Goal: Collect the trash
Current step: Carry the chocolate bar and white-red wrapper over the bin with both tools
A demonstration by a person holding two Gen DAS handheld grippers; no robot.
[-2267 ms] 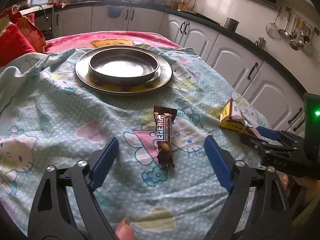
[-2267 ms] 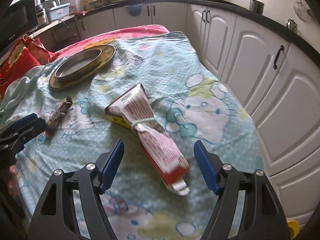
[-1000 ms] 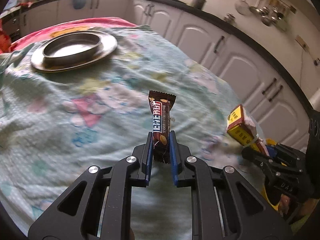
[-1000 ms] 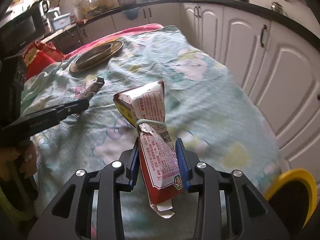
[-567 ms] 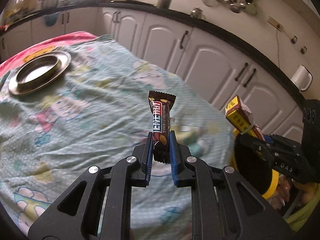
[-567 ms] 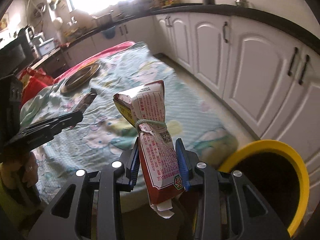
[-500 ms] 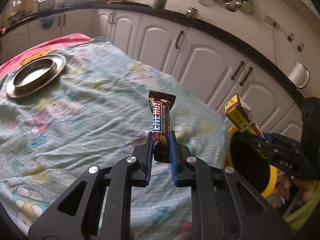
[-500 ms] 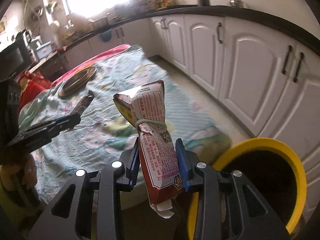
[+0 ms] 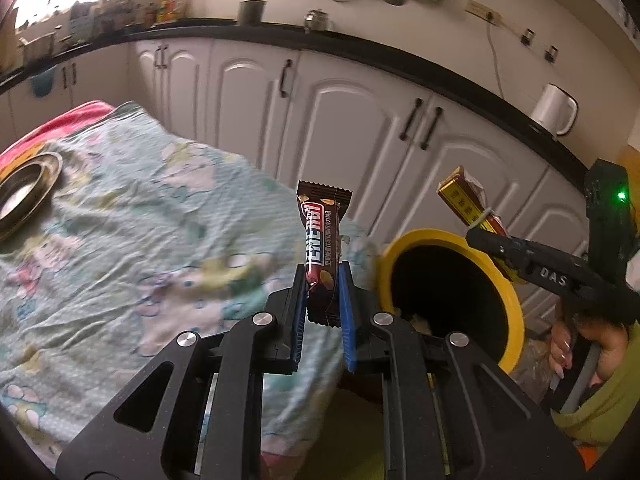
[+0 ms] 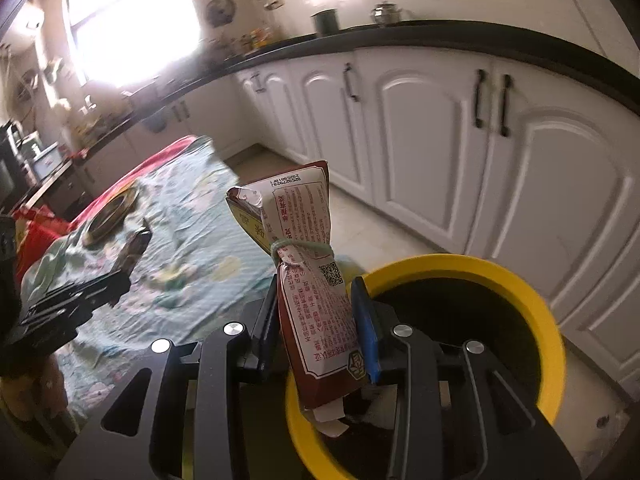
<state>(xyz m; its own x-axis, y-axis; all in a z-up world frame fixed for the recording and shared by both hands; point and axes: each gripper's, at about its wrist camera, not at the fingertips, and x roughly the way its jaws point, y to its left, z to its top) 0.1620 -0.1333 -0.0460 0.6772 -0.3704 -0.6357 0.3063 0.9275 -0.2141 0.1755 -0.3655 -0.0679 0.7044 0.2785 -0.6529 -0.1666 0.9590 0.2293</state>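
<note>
My left gripper is shut on a brown candy-bar wrapper, which stands upright over the table's edge, left of the bin. A yellow-rimmed bin with a dark inside stands on the floor beside the table. My right gripper is shut on a red and white snack packet tied with a green band, held above the bin's near rim. The right gripper with its packet also shows in the left wrist view, over the bin's right side. The left gripper and wrapper appear at the left of the right wrist view.
The table's cartoon-print cloth fills the left. A steel plate with a bowl sits at its far end. White cabinets under a black counter run behind the bin. A white kettle stands on the counter. A hand holds the right gripper.
Both grippers closed on their trash, lifted it off the table and carried it right. The bin has come into view and now lies under the right gripper.
</note>
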